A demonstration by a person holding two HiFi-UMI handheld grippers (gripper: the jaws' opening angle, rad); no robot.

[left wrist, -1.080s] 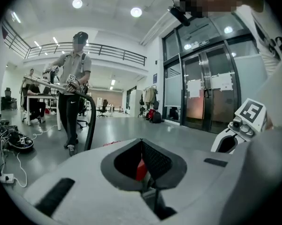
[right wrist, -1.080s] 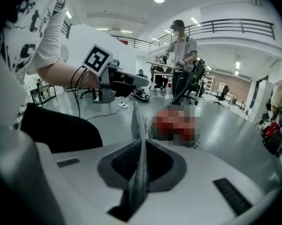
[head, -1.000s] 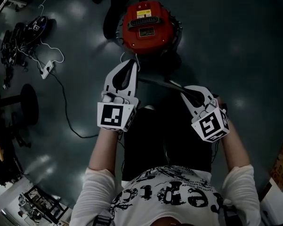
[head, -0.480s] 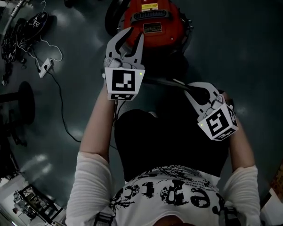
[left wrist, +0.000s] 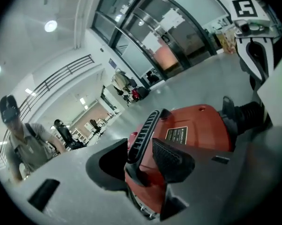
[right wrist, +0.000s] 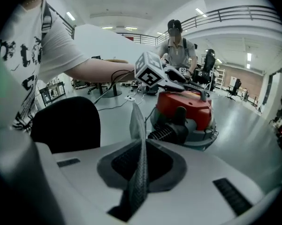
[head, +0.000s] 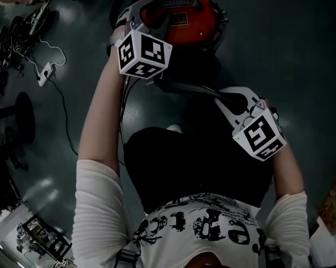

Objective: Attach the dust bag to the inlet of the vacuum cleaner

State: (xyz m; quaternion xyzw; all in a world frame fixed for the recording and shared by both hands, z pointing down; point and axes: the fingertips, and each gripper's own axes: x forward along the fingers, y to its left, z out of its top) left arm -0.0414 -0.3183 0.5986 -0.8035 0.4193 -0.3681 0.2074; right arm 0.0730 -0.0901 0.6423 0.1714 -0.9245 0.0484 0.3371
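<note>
Red round vacuum cleaner (head: pixel 181 15) on the grey floor (head: pixel 290 49) in the head view, left tool (head: pixel 152 10) over it, right tool (head: pixel 223 96) above the black dust bag (head: pixel 195 161). Left gripper view: jaws, just opening, straddle its black ribbed handle (left wrist: pixel 143 125), unclamped. Right gripper view: jaws pinch the bag's thin grey edge (right wrist: pixel 138 172)

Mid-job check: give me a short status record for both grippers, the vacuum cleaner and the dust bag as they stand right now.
vacuum cleaner: red, on the floor, black handle on top, black hose on the side facing the person
left gripper: open, jaws have just been opening; the handle stands between them, not clamped
right gripper: shut, nothing seen between its jaws, held back from the vacuum cleaner
dust bag: not made out in any view
</note>
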